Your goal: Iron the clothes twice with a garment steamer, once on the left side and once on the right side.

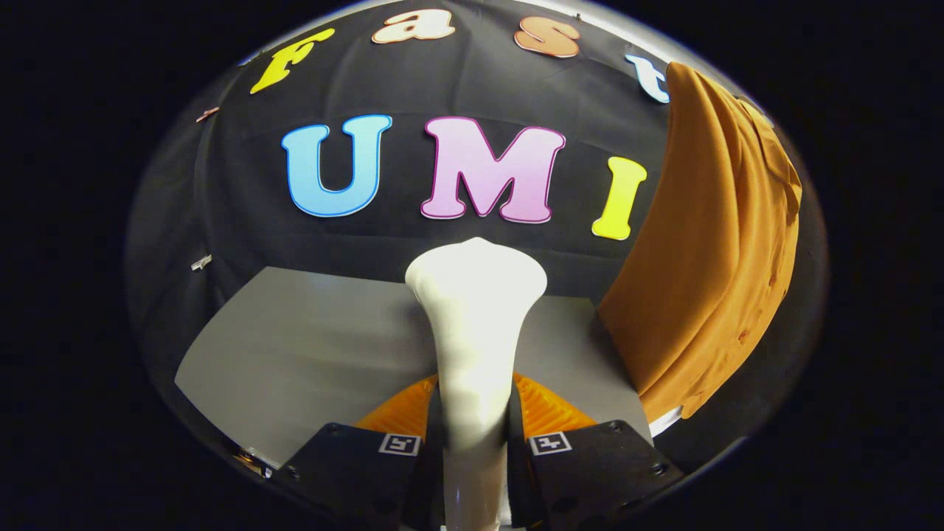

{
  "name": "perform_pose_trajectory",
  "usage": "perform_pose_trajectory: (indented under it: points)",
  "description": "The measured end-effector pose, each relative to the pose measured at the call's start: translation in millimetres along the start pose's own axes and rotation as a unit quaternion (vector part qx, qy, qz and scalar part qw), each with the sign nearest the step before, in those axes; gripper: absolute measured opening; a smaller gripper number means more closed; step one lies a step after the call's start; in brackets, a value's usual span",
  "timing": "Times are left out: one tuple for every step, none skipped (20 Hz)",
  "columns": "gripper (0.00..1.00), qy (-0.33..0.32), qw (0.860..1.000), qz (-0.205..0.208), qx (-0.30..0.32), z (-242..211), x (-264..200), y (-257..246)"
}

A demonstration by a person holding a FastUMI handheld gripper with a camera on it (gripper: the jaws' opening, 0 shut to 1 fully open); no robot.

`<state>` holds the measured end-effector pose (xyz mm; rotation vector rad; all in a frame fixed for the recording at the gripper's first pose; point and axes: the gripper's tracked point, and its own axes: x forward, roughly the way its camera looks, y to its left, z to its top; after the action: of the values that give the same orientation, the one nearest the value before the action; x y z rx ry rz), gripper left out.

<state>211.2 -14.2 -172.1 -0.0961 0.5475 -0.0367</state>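
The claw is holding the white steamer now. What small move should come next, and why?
Probably swing the garment steamer toward the orange garment hanging to its right. The claw is shut on the steamer's handle, both fingers pressing it, so the grasp looks done. The steamer's head points at the booth wall above the grey table, apart from the cloth, so no steaming can begin yet.

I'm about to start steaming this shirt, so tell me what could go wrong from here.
1. The tongs are shut on the white steamer low on its narrow handle, with the wide head well beyond the fingers; it may twist or slip when pressed on cloth.
2. The orange garment hangs off to one side, not ahead of the head, so a pass could miss it.
3. It hangs loose and may swing away.
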Motion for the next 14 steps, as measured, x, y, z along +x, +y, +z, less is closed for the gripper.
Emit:
perform_pose_trajectory:
  points:
    - [0.38, -0.008, 1.0, -0.004, 0.0, 2.1, -6.6, -1.6]
    - [0.39, -0.014, 1.0, -0.007, 0.003, 3.7, -12.8, -2.8]
    - [0.39, -0.019, 1.0, -0.009, 0.006, 3.4, -20.0, -2.7]
    - [0.38, -0.027, 1.0, -0.013, 0.007, 4.5, -27.5, -3.1]
    - [0.38, -0.031, 0.999, -0.016, 0.007, 4.9, -35.4, -4.8]
    - [0.38, -0.041, 0.999, -0.018, 0.011, 7.4, -44.5, -5.0]
    - [0.38, -0.048, 0.999, -0.021, 0.014, 9.3, -52.8, -5.5]
    - [0.38, -0.055, 0.998, -0.023, 0.016, 10.7, -61.9, -6.2]
    - [0.38, -0.061, 0.998, -0.027, 0.019, 9.8, -70.7, -6.3]
    - [0.38, -0.062, 0.997, -0.029, 0.022, 7.6, -78.9, -6.9]
    - [0.38, -0.065, 0.997, -0.031, 0.026, 3.9, -87.1, -6.0]
    - [0.38, -0.071, 0.997, -0.032, 0.031, 1.9, -96.6, -5.4]
    - [0.38, -0.078, 0.996, -0.032, 0.036, 2.4, -105.5, -4.1]
    - [0.38, -0.086, 0.995, -0.031, 0.041, 2.4, -115.5, -1.5]
